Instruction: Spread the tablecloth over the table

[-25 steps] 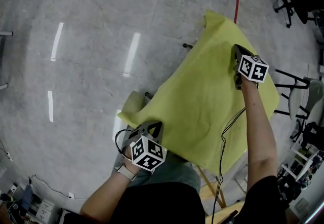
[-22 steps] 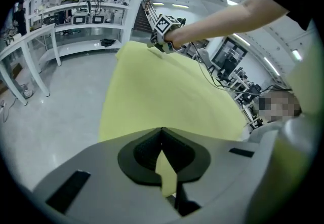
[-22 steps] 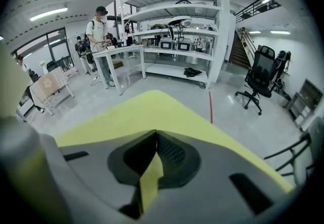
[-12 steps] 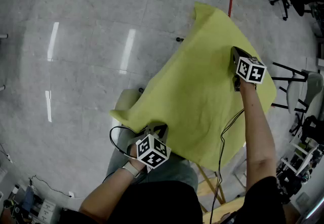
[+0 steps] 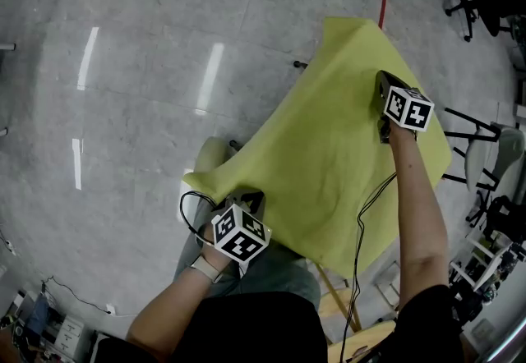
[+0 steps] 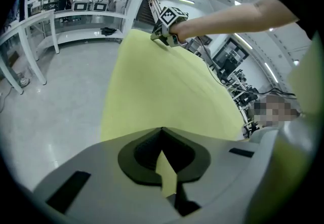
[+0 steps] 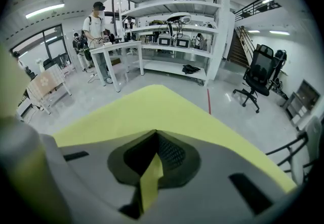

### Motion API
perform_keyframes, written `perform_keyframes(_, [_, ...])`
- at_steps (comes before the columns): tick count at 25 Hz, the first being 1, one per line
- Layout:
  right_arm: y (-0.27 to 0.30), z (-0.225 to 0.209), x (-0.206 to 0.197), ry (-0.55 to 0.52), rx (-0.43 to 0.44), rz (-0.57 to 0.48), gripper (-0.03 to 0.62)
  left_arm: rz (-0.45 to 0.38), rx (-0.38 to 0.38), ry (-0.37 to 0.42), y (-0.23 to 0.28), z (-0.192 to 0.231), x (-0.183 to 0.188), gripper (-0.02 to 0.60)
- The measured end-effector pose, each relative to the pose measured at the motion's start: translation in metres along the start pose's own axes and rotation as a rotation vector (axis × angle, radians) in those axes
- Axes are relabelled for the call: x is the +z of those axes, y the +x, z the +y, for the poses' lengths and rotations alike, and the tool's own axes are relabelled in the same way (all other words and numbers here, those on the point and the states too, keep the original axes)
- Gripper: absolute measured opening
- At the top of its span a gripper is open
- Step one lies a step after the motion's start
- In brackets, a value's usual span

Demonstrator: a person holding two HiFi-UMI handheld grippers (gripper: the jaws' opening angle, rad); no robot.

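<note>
- My left claw (image 5: 253,197) is clamped tight on the near corner of the yellow cloth (image 5: 329,148) (a thin strip shows between the jaws).
- My right claw (image 5: 383,82) is closed just as tight on the cloth's far edge.
- The cloth hangs stretched between the two, above a wooden table leg (image 5: 337,296).
- The shelves (image 7: 172,40) beyond hold equipment.

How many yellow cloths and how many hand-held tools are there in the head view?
yellow tablecloth: 1
tools, both shut on its edge: 2 (left tool, right tool)
Total: 3
</note>
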State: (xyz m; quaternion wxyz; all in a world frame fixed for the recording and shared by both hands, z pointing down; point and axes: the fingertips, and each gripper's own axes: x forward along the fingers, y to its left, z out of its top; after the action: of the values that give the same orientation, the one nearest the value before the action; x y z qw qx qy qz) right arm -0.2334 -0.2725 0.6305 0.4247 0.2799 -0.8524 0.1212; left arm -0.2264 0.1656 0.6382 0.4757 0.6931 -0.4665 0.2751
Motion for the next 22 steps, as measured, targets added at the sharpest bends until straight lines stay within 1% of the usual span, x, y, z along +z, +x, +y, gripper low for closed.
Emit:
perform_keyframes(6, [0.014,0.020,0.020,0.001,0.013,-0.012,0.011,-0.003,0.099,-0.006,-0.014,0.030,0.000,0.009])
perform_keyframes(10, [0.023,0.030,0.029,-0.010,0.013,-0.012,0.011,-0.004,0.134,-0.005,-0.019,0.046,-0.002,0.009])
perform_keyframes(14, [0.018,0.028,0.030,0.028,0.013,-0.039,0.012,-0.003,0.186,-0.006,-0.023,0.050,0.000,0.009])
perform_keyframes(16, [0.014,0.025,0.028,0.019,0.004,-0.038,0.012,-0.018,0.172,-0.006,-0.025,0.045,0.004,0.009])
perform_keyframes(18, [0.011,0.021,0.022,-0.004,-0.005,-0.023,0.012,-0.027,0.128,-0.007,-0.023,0.034,0.007,0.009])
perform_keyframes(22, [0.005,0.011,0.013,-0.028,-0.014,0.008,0.012,0.012,0.037,0.030,-0.008,0.004,0.007,0.009])
